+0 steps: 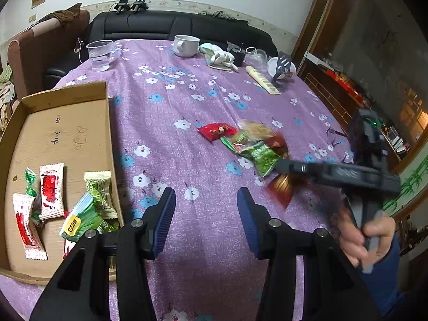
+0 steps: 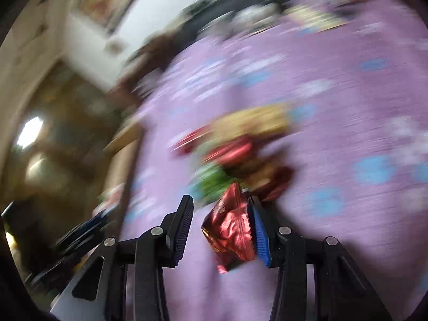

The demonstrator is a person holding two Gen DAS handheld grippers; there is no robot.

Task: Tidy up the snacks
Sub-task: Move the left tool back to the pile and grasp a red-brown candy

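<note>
**Meanwhile, at the snack table: one red packet between the fingers**

Over a purple flowered tablecloth (image 1: 187,144), the right gripper (image 2: 222,227) stands with its jaws apart around a crinkled red foil packet (image 2: 230,230). The packet lies against the blue pad of the right-hand finger (image 2: 260,238); a clear gap separates it from the other finger, so a firm grip cannot be confirmed. The right wrist view is heavily blurred. Just beyond the packet sits a loose pile of snacks (image 1: 254,144) in red, green and yellow wrappers.

The left gripper (image 1: 206,219) hangs wide open above bare cloth, holding nothing. Beside it, at the table's left edge, a cardboard box (image 1: 67,101) contains several sorted snacks, among them two red-and-white packets (image 1: 52,190) and a green bag (image 1: 80,222) with a yellow label whose lettering is too small to read. Handwritten marks on the box floor are likewise illegible. A white mug (image 1: 186,45) and a clear plastic cup (image 1: 99,54) stand at the far end.
</note>
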